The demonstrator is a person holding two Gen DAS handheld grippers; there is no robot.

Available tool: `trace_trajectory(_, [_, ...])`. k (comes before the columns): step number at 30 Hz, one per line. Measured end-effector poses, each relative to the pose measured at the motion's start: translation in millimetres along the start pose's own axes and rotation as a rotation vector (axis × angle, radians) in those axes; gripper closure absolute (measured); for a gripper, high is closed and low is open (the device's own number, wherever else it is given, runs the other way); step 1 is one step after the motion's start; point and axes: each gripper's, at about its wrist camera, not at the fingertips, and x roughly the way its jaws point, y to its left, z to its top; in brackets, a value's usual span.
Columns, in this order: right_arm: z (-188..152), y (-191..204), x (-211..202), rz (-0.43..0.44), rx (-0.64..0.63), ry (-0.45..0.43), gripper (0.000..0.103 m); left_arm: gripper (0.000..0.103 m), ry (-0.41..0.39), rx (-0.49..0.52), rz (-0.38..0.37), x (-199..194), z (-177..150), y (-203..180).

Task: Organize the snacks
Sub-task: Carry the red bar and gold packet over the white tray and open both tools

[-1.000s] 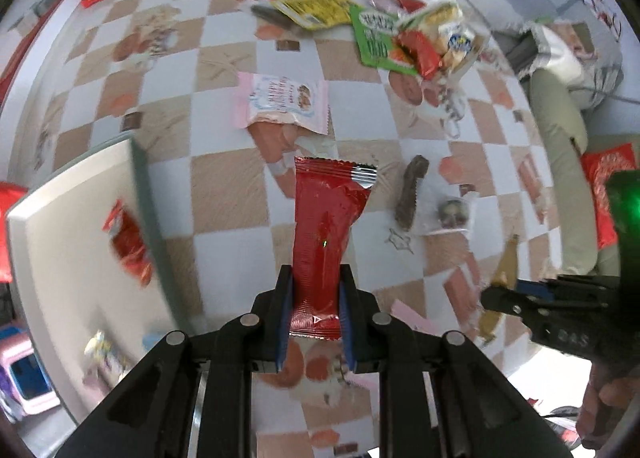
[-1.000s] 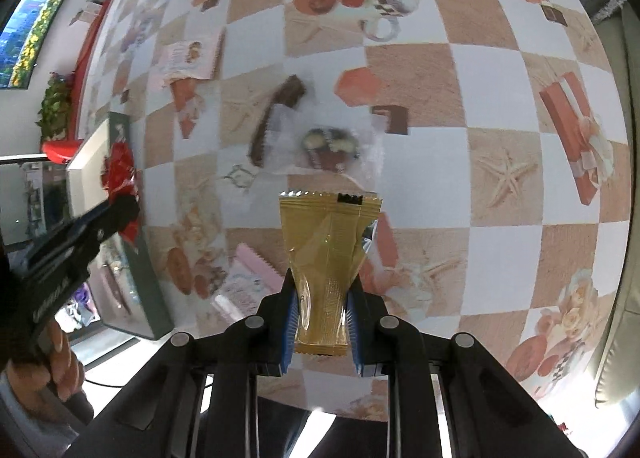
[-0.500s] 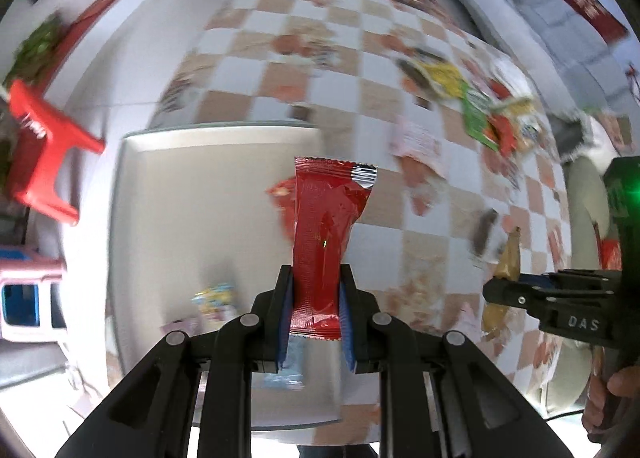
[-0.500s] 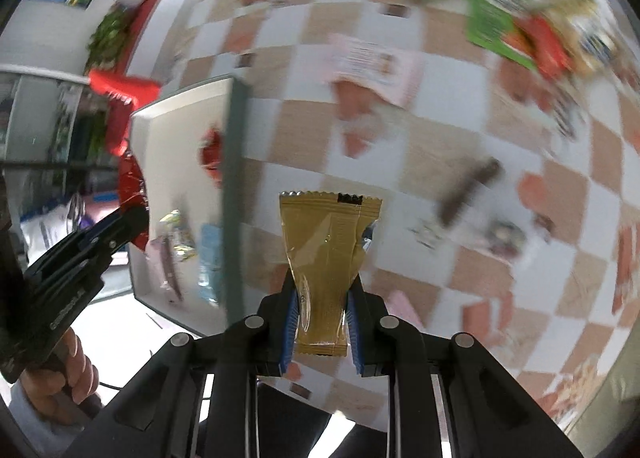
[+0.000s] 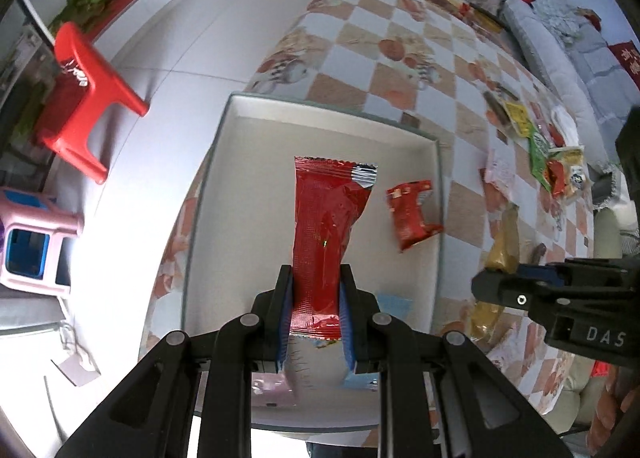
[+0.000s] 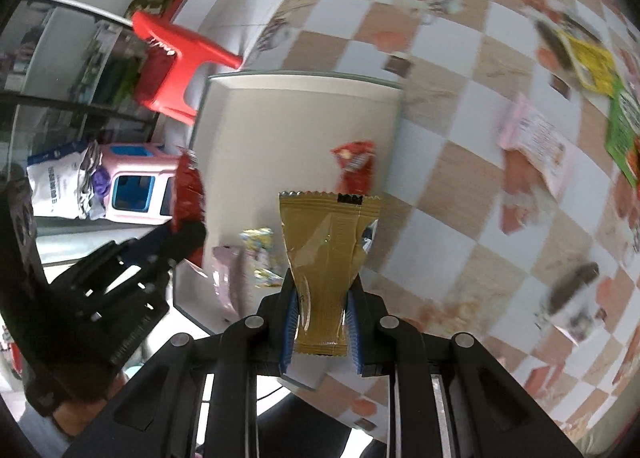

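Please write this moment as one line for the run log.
left gripper: shut on red packet | right gripper: shut on gold packet | both over tray

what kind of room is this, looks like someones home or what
Most likely a home living room. A table with a checkered printed tablecloth strewn with snacks, a grey sofa with cushions beside it, and plastic stools, one red, on a tiled floor all point to that.
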Motion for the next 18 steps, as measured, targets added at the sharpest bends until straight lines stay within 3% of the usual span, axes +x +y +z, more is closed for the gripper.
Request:
trace_trajectory(3, [2.2, 10.2, 7.0, 0.015, -0.016, 0.022, 0.08, 0.08, 0.016, 0.003, 0.002, 4.9, -3.3, 4.3])
trace_trajectory(6, [2.7, 14.8, 15.2, 0.021, -0.023, 0.054, 0.077, 0.072, 0.03, 0.023, 0.029, 9.2, -8.8, 4.0])
trace_trajectory(8, [1.4, 12.7, 17.5, 0.011, -0.013, 0.065, 0.042, 0.044, 0.041, 0.035, 0.049, 12.3, -12.5, 3.1])
trace_trajectory(9, [-0.6, 9.7, 17.7, -0.008, -0.005, 0.063, 0.006, 0.037, 0.043, 0.032, 0.054, 12.6, -14.8, 3.3])
trace_trajectory(10, [-2.6, 6.7, 16.6, -0.034, 0.044, 0.069, 0.0, 0.031, 0.042, 0.032, 0.052, 12.7, -15.1, 3.5])
trace_trajectory(18, [-42.0, -60.6, 17.4, -0.139, 0.193, 0.122, 0.0, 0.026, 0.059, 0.044, 0.041, 12.5, -15.7, -5.4])
